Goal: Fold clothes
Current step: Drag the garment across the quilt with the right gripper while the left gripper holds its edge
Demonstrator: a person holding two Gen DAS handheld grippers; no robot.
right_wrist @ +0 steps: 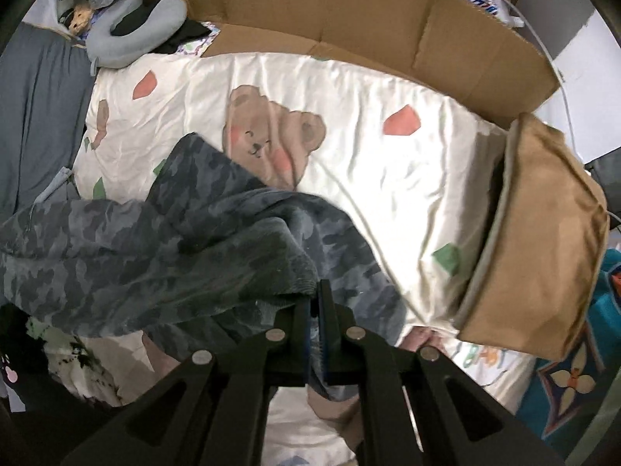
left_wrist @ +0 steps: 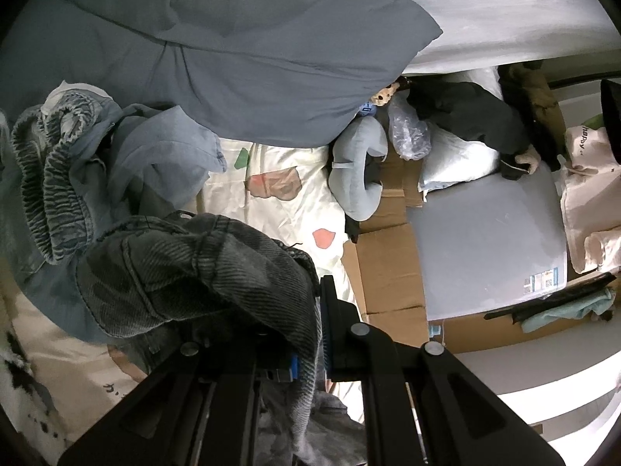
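Note:
A grey camouflage garment (right_wrist: 163, 248) hangs over the cream bear-print bedspread (right_wrist: 388, 178). My right gripper (right_wrist: 316, 306) is shut on a ribbed edge of it, and the cloth drapes away to the left. In the left wrist view the same dark camouflage cloth (left_wrist: 186, 272) bunches over my left gripper (left_wrist: 312, 310), which is shut on its hem. Beyond it, at the left, lies a heap of blue clothes (left_wrist: 97, 163) with a striped elastic waistband.
A blue-grey pillow (left_wrist: 233, 58) and a neck pillow (left_wrist: 357, 171) lie at the bed's head. Flattened cardboard (right_wrist: 368, 23) lines the far side of the bed. A tan fabric bin (right_wrist: 539, 240) stands at the right. Bags, dark clothes and a grey board (left_wrist: 485, 240) sit beside the bed.

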